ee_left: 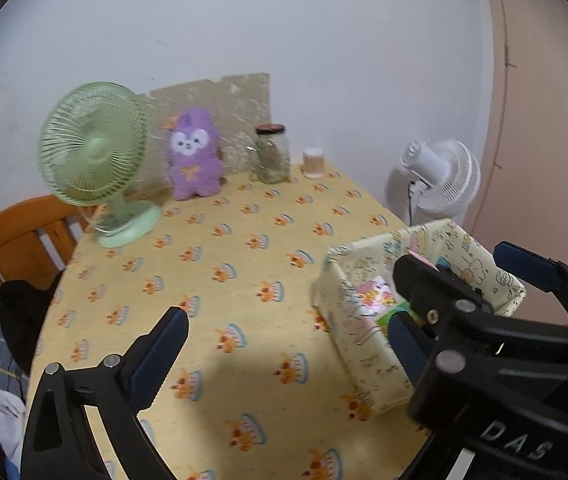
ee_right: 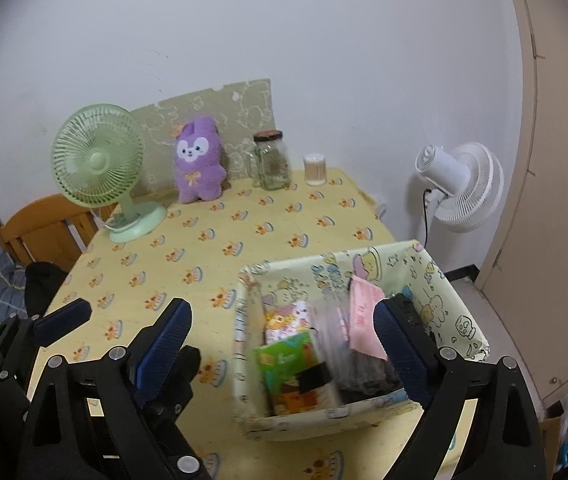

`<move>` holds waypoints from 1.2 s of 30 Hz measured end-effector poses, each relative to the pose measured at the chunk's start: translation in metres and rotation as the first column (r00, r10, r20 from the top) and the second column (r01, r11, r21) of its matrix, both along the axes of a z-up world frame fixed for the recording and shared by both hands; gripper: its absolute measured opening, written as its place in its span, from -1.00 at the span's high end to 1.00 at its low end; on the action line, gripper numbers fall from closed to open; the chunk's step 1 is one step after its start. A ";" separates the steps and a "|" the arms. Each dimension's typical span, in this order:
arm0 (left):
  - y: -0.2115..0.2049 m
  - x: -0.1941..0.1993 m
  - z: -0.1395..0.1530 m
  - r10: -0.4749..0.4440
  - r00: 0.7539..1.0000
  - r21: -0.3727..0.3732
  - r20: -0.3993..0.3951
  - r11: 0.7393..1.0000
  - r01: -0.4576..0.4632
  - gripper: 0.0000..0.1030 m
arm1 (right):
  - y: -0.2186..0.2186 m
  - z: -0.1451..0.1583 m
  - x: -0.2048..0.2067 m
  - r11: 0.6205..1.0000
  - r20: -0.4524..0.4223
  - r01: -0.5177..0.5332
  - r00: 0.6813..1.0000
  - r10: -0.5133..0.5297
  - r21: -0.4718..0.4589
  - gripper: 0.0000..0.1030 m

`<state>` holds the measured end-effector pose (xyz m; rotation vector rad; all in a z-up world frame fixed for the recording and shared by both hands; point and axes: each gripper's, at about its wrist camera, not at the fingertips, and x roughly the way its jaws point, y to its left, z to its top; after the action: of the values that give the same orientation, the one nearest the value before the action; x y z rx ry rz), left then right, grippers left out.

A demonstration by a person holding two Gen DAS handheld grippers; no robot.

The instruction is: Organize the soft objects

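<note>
A purple plush toy [ee_left: 194, 154] stands upright at the back of the yellow-clothed table [ee_left: 220, 280], against a beige board; it also shows in the right wrist view [ee_right: 199, 160]. A patterned fabric basket [ee_right: 455, 312] near the front right holds several soft packets, among them a green one [ee_right: 287, 356] and a pink one [ee_right: 365, 316]. My right gripper [ee_right: 284, 348] is open and empty, its fingers spread above the basket. My left gripper [ee_left: 287, 340] is open and empty over the table, left of the basket [ee_left: 347, 320]. The other gripper shows at each view's edge.
A green desk fan [ee_left: 96, 156] stands at the back left. A glass jar [ee_left: 272, 154] and a small cotton-swab pot [ee_left: 314, 163] stand at the back. A white floor fan [ee_right: 459, 186] is beyond the table's right edge. A wooden chair [ee_left: 24, 236] is at the left.
</note>
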<state>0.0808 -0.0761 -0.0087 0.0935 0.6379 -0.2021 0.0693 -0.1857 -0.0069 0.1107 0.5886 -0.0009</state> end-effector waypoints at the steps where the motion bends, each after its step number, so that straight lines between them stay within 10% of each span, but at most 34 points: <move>1: 0.005 -0.003 0.003 0.010 1.000 -0.001 0.010 1.000 -0.010 -0.98 | 0.003 0.003 -0.001 1.000 0.006 -0.005 1.000 0.005 0.000 -0.83; 36: 0.110 -0.094 0.068 0.259 0.938 -0.086 0.231 0.966 -0.245 -1.00 | 0.051 0.072 -0.083 0.998 0.237 -0.055 0.970 0.062 -0.038 -0.84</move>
<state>-0.0132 0.0340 0.0590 -0.0190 0.3960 0.0403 -0.0137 -0.1345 0.0650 0.0613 0.3514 0.0596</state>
